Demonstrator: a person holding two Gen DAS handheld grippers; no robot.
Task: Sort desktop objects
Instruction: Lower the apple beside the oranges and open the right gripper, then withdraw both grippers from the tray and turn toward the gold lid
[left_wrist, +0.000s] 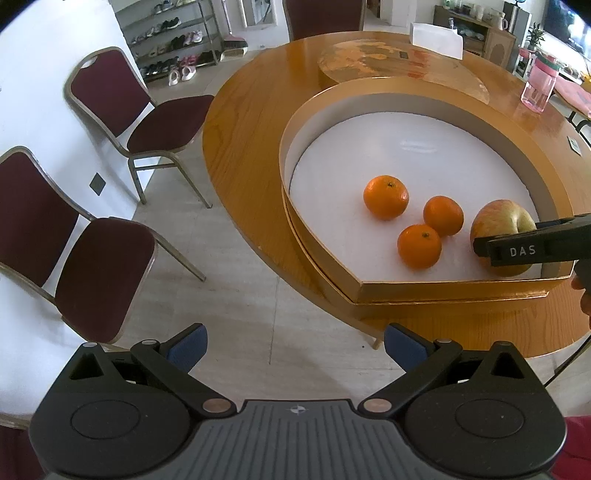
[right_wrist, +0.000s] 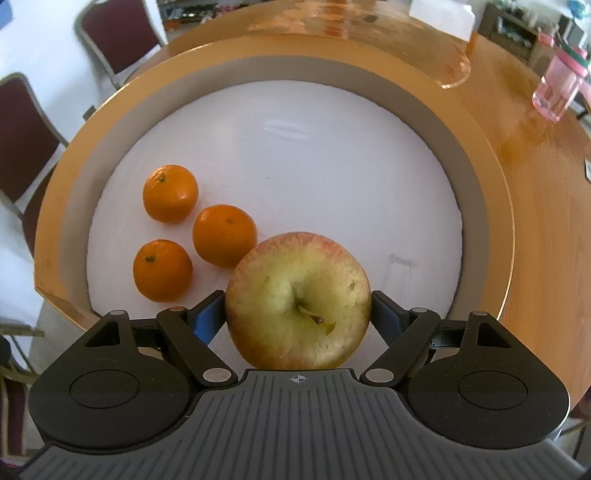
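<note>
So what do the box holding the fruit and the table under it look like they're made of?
Box: looks like stiff cardboard with a metallic gold finish on its thin, sharp-edged wall, grey inside, matte white foam-like floor. Table: wood or wood veneer, glossy varnish; grain lines and window reflections show.

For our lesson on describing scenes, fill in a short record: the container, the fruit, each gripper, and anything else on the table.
container: gold-rimmed tray with a white floor, on a round wooden table
fruit: three oranges and one apple, all in the tray
right gripper: one finger on each side of the apple; unclear whether they press it
left gripper: open, empty, over the floor beside the table
also on table: pink bottle
</note>
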